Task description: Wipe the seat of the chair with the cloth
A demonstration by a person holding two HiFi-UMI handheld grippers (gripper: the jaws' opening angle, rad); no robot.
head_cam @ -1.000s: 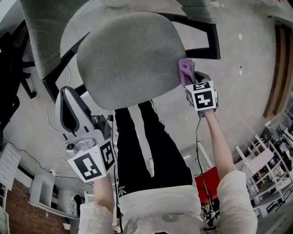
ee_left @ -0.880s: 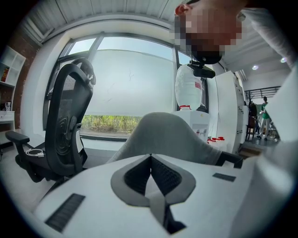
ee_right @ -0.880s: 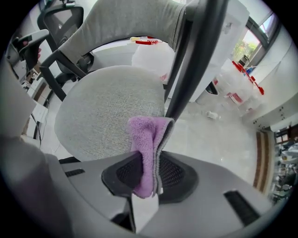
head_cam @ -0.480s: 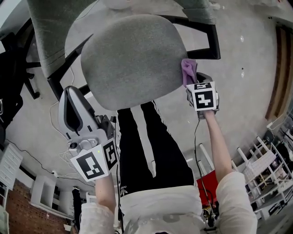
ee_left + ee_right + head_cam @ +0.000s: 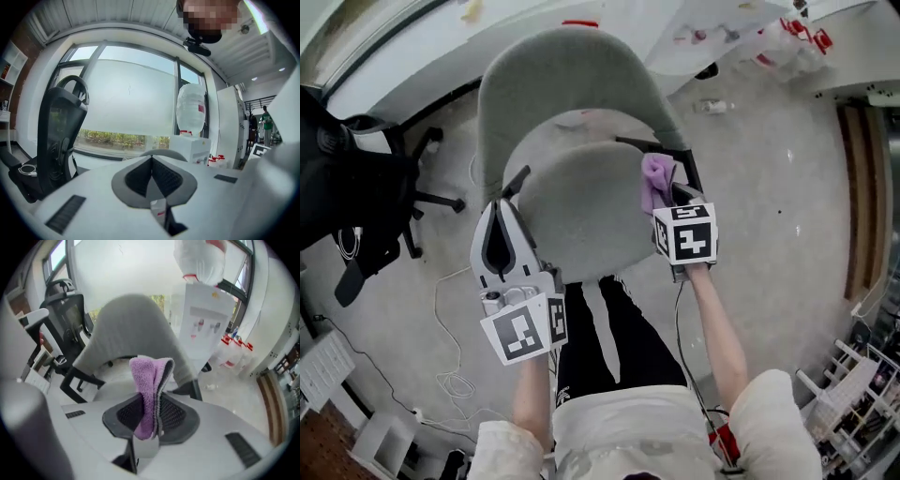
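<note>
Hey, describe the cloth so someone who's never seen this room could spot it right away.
Find the grey office chair mid-floor. At the right edge of its seat, the right gripper pinches a small folded cloth. It's the only lilac, fluffy thing there.

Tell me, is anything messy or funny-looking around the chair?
Nothing looks broken or spilled. The chair stands upright, and the purple cloth sits pinched in the right tongs. Only small things: a white cable lies in loose loops on the floor, and a small object, too small to name, lies behind the chair.
</note>
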